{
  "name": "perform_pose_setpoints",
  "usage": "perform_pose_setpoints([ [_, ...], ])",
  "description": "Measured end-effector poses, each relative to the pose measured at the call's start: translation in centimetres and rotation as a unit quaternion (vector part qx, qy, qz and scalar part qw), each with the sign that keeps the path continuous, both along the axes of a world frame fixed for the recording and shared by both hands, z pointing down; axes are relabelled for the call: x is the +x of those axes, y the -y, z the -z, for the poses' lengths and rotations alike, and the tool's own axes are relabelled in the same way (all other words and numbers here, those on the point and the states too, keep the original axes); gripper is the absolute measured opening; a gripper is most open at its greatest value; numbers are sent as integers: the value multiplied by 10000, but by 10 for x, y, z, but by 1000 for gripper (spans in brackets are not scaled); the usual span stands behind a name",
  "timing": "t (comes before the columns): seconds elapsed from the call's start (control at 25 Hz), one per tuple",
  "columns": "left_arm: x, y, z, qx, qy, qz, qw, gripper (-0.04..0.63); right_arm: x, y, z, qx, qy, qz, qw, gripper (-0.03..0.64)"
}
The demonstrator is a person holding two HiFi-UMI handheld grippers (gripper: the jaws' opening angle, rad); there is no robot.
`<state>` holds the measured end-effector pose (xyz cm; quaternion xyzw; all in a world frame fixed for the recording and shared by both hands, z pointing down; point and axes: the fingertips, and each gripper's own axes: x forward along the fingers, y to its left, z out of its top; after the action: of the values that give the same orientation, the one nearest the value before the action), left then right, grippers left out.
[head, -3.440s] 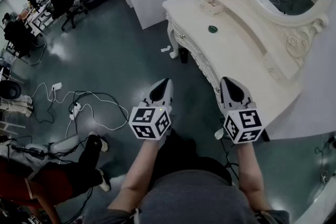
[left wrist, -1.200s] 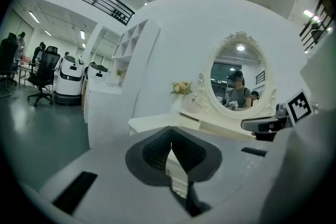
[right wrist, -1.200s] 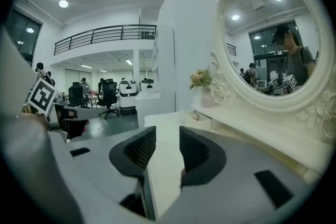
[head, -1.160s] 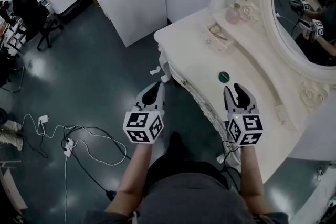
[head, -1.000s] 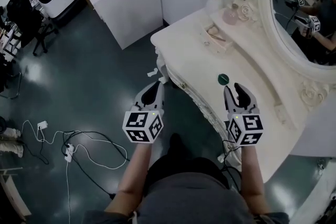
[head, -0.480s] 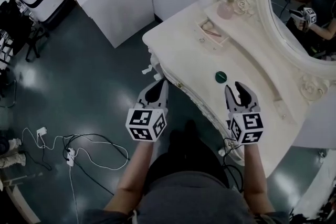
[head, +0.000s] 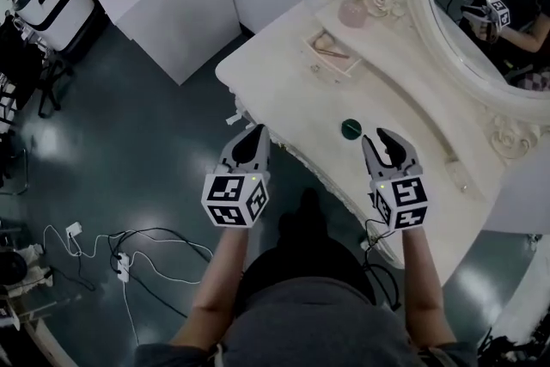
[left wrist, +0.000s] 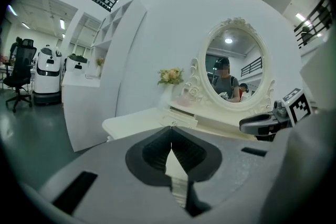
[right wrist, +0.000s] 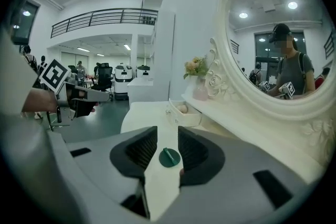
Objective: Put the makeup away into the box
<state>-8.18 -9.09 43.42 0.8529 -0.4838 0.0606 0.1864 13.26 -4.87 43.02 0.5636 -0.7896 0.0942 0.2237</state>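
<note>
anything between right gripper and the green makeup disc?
Nothing: only bare tabletop separates the right gripper from the green makeup disc, as the head view shows. Its jaws are closing on nothing; the disc lies ahead of them.

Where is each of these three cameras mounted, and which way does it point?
Head view: on the person's head, looking steeply down at the white dressing table; both forearms, the left gripper and right gripper show.
Left gripper view: rides the left gripper, looking along its shut jaws toward the mirror; the right gripper shows at right.
Right gripper view: rides the right gripper, looking along its closing jaws, the green compact between them, not gripped; the left gripper shows at left.
Shared: all three show the table and box.
</note>
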Motion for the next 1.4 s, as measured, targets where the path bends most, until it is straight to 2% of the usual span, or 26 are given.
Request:
perform_pose_setpoints([
  [0.28, 17, 19, -9, -102, 79, -45, 9999, 6, -1, 17, -29, -435, -281, 499, 9974, 124],
  [0.56, 23, 32, -15, -202, 126, 33, 9997, 6, -5, 30, -54, -871, -535, 989, 9898, 124],
  [1.0, 28, 39, -30, -400, 187, 134, 9989, 6, -11, 42, -97, -1562, -998, 1442, 9720, 104],
  [1.4, 21, 40, -38, -496, 196, 296, 9981, 6, -9, 43, -124, -2124, -1536, 1714, 9497, 86],
])
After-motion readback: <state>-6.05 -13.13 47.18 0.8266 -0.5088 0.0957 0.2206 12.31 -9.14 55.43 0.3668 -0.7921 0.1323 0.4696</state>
